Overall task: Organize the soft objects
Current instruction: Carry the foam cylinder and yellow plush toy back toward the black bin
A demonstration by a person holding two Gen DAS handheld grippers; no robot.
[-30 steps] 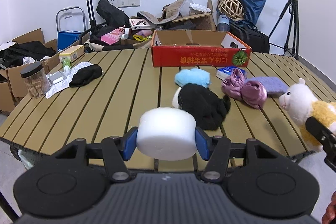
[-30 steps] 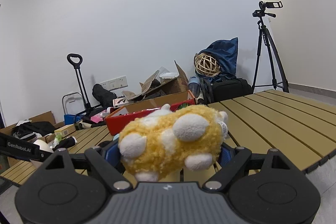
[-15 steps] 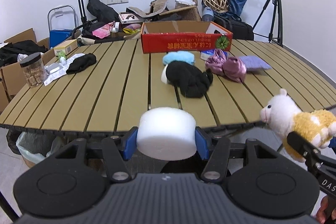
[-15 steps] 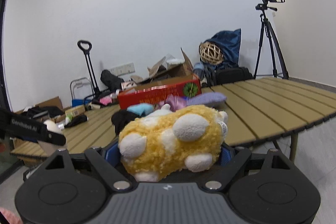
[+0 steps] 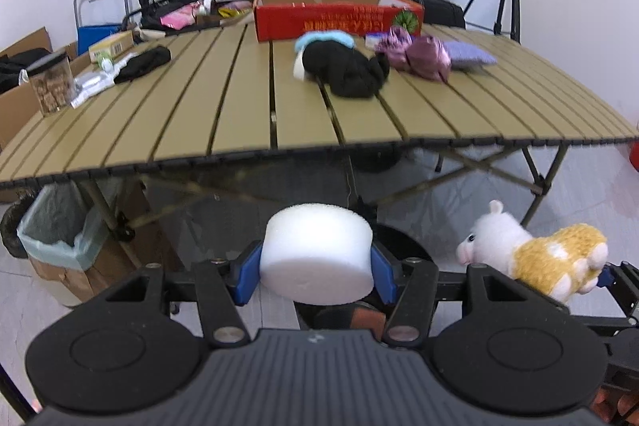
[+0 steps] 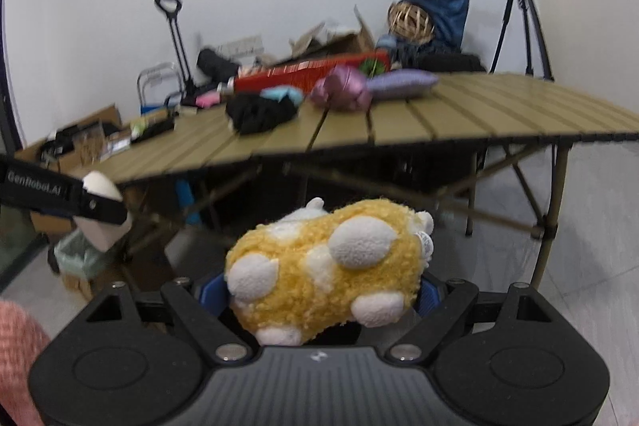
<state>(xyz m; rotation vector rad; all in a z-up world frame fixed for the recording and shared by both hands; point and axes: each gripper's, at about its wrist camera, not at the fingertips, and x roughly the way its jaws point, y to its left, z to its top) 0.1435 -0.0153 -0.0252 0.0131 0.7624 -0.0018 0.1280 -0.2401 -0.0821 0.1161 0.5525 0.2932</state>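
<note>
- Gripping a white foam puck (image 5: pixel 317 250), the left tongs (image 5: pixel 315 266) hang clenched on it, low and in front of the surface (image 5: pixel 239 114), below its near edge.
- Clenched likewise, the right tongs (image 6: pixel 319 294) hold a yellow plush animal (image 6: pixel 325 268) crosswise, its long axis running from one finger to the other (its white head shows in the left view, pointing toward the foam).
- Both loads sit side by side, the plush just to the right of the foam and about level with it.
- Ahead and above lies the red box (image 5: pixel 339 16) at the far side of the surface, beyond the black cloth (image 5: pixel 351 74); if it is the bin, either load must rise and travel forward, neither hand clearly nearer.
</note>
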